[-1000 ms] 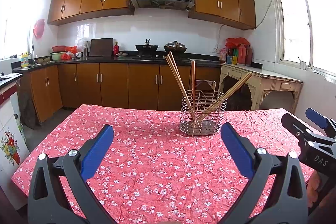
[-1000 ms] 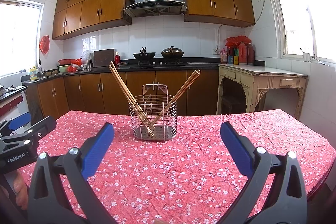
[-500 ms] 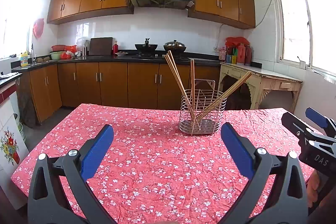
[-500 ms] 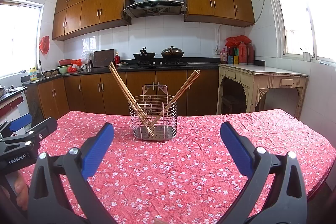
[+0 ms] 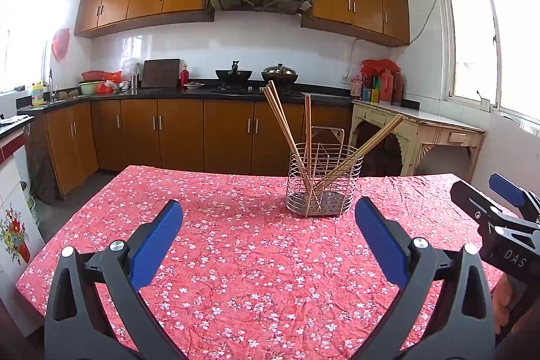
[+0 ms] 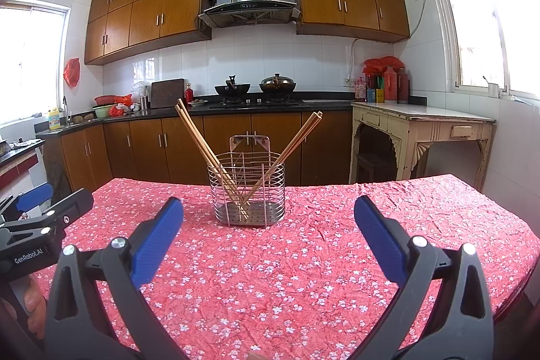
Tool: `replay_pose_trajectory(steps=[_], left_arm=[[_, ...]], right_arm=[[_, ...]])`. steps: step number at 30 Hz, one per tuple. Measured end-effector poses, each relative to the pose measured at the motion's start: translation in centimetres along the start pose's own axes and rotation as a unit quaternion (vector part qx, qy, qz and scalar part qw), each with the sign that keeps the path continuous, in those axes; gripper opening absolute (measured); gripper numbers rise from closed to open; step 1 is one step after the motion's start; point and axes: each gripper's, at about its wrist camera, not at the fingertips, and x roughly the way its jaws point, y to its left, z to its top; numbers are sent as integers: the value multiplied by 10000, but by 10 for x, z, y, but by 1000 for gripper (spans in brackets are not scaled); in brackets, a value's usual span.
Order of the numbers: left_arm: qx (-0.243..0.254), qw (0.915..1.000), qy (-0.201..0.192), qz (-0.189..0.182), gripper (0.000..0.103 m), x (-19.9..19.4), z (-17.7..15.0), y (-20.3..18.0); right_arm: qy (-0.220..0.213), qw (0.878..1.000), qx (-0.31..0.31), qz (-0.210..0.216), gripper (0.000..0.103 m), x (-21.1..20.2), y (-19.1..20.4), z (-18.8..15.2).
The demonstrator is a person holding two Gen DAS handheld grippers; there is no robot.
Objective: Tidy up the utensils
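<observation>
Wooden chopsticks are leaning splayed in the wire utensil caddy on the floral-clothed worktop, while the left hand-held gripper and right hand-held gripper are hovering near it, jaws apart and empty, apparently ready to regroup them.

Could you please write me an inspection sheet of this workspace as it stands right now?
Surface: table under a red floral cloth, wrinkled.
Job's things: wire utensil holder upright on the cloth; chopsticks stand in it, leaning left and right.
Clutter: nothing seen on the cloth besides the holder.
Grippers: left gripper and right gripper both hover short of the holder, jaws wide apart and holding nothing.
Cables: one wire runs along the far wall near the window; none on the table.
Surroundings: kitchen counter with two woks, range hood, pale side table.
</observation>
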Motion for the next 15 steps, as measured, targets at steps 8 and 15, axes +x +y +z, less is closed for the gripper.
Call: replay_pose_trajectory(steps=[8,15], left_arm=[[7,10000,-40,45,101,0,0,0],[-69,10000,-41,16,101,-2,1,2]], right_arm=[[-7,10000,15,5,99,-1,-1,0],[-24,10000,29,-1,99,-2,-2,0]])
